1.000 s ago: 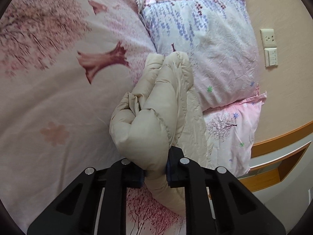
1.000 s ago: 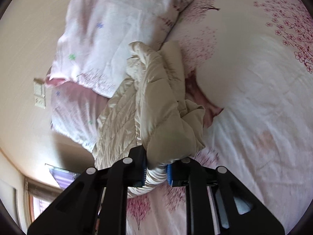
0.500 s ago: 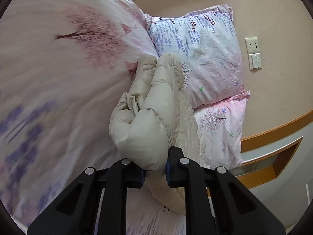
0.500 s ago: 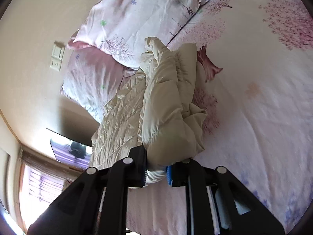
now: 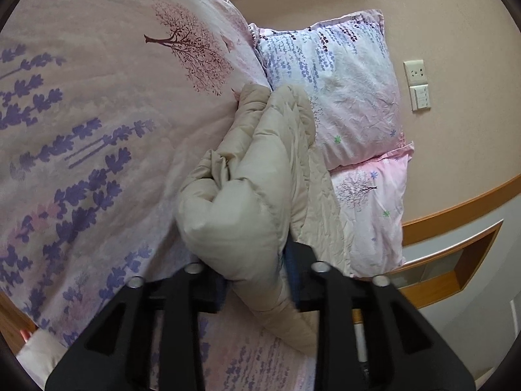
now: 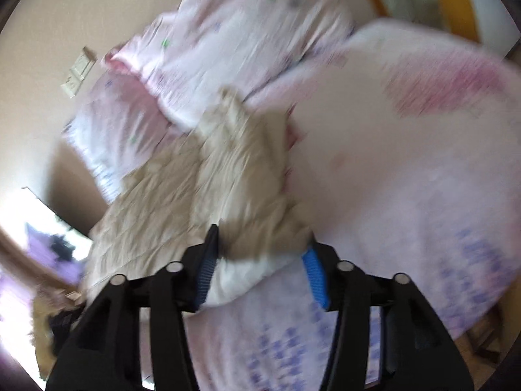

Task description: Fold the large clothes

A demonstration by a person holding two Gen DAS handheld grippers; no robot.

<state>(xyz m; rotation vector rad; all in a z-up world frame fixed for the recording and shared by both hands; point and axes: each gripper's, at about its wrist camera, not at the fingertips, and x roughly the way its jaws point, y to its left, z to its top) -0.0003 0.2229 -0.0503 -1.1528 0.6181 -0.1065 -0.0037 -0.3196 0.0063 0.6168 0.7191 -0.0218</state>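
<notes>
A beige quilted puffer jacket (image 5: 257, 176) lies bunched and folded on the bed, reaching towards the pillows. My left gripper (image 5: 255, 280) has its jaws spread around a thick fold of the jacket, which still fills the gap between them. In the blurred right wrist view the jacket (image 6: 234, 179) lies ahead. My right gripper (image 6: 260, 260) is open, its blue pads (image 6: 314, 273) wide apart, with the jacket's near edge between them.
The bed has a pink floral duvet (image 5: 97, 114) with purple lavender print. Two pillows (image 5: 342, 81) lean against the beige wall with sockets (image 5: 418, 84). A wooden headboard and niche (image 5: 456, 260) stand at the right. A bright window (image 6: 19, 228) is at the left.
Both grippers have pulled back from the bed and their jaws have widened. The right gripper has let go of the jacket. The right view has swung and blurred.
</notes>
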